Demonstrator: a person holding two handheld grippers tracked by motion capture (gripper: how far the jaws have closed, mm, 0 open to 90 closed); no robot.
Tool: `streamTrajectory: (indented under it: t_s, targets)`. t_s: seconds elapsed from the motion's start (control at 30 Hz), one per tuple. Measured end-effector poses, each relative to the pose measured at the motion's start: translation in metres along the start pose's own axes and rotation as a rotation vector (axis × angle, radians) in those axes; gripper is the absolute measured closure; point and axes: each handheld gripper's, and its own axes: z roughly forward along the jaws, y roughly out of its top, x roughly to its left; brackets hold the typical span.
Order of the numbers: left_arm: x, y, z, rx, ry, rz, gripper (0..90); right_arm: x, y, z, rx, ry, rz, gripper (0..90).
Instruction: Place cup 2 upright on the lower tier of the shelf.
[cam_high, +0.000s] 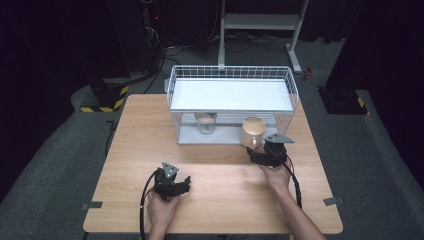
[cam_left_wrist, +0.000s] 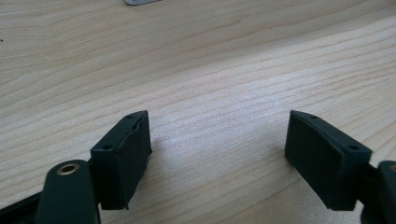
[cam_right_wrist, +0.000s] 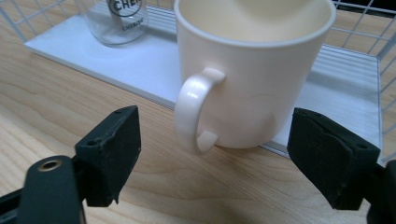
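- The cream mug (cam_right_wrist: 254, 79) stands upright at the front edge of the white base plate (cam_right_wrist: 140, 60) of the wire rack (cam_high: 232, 75), on its right part; its bottom seems to reach a little over that edge toward the wooden surface (cam_high: 220, 195).
- Its long axis is vertical, the open mouth points up, and the handle (cam_right_wrist: 194, 112) points to the person's side, toward the right claw (cam_right_wrist: 212, 154).
- The right claw is just in front of the mug, released: its jaws stand apart on both sides of the handle, and the pads (cam_right_wrist: 119, 149) touch nothing.
- Behind the mug the upper shelf (cam_high: 230, 95) of the rack hangs over it, and the wire wall (cam_right_wrist: 369, 42) is near on one side, so the open room is mostly to the front.
- A clear glass jar (cam_right_wrist: 114, 18) stands on the same plate, well apart from the mug.
- The left claw (cam_left_wrist: 217, 154) is released too, with its jaws wide over bare wood and nothing between them; it is near the front edge of the surface, far from the rack.
- Between the two claws the surface gives wide room for moving.
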Motion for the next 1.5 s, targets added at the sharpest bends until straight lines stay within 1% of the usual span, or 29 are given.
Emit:
streamTrajectory:
  t_s: [0.1, 0.17, 0.33, 0.43, 0.5, 0.57, 0.63, 0.67, 0.7, 0.8, 1.1, 1.33, 1.37, 1.4, 1.5]
  targets:
    - [-0.001, 0.0, 0.0, -0.001, -0.006, 0.006, 23.2, 0.0, -0.002, 0.005, 0.0, -0.022, 0.01, 21.5]
    - [-0.001, 0.0, 0.0, -0.001, -0.008, 0.006, 23.3, 0.0, -0.002, 0.006, -0.005, -0.021, 0.021, 23.1]
    - [-0.001, 0.0, 0.0, -0.001, -0.008, 0.006, 23.3, 0.0, -0.001, 0.01, -0.004, -0.022, 0.018, 27.5]
    - [-0.001, 0.0, 0.0, -0.001, -0.008, 0.006, 23.4, 0.0, 0.0, 0.013, 0.001, -0.038, 0.019, 28.8]
    - [-0.001, 0.0, 0.0, 0.0, -0.009, 0.005, 23.4, -0.001, 0.0, 0.014, 0.001, -0.044, 0.026, 31.9]
    - [-0.001, 0.0, 0.0, 0.004, -0.009, 0.016, 23.4, -0.001, 0.001, 0.014, 0.0, -0.057, 0.022, 32.8]
    - [-0.001, 0.0, 0.0, 0.003, -0.01, 0.015, 23.4, -0.003, 0.001, 0.015, -0.002, -0.065, 0.016, 33.9]
    - [-0.001, 0.0, 0.0, 0.003, -0.011, 0.016, 23.4, -0.003, 0.001, 0.016, 0.001, -0.066, 0.023, 34.3]
    - [-0.001, 0.0, 0.0, 0.003, -0.011, 0.015, 23.4, -0.004, 0.002, 0.017, -0.003, -0.068, 0.018, 34.6]
    - [-0.001, 0.0, 0.0, 0.004, -0.012, 0.013, 23.4, -0.005, 0.003, 0.019, -0.002, -0.074, 0.025, 35.2]
    - [0.0, 0.0, 0.0, 0.003, -0.012, 0.013, 23.3, -0.008, 0.004, 0.023, -0.007, -0.067, 0.045, 37.7]
    - [0.0, 0.0, 0.0, 0.003, -0.011, 0.013, 23.3, -0.01, 0.01, 0.027, 0.005, -0.06, 0.041, 38.4]
    - [-0.001, 0.0, 0.0, 0.001, -0.011, 0.004, 23.3, -0.01, 0.011, 0.028, 0.008, -0.06, 0.045, 38.5]
    - [-0.001, 0.0, 0.0, 0.001, -0.009, 0.004, 23.2, -0.01, 0.012, 0.029, 0.008, -0.062, 0.04, 38.8]
    - [-0.001, 0.0, 0.0, 0.0, -0.011, -0.001, 23.3, -0.011, 0.014, 0.032, 0.008, -0.06, 0.05, 39.2]
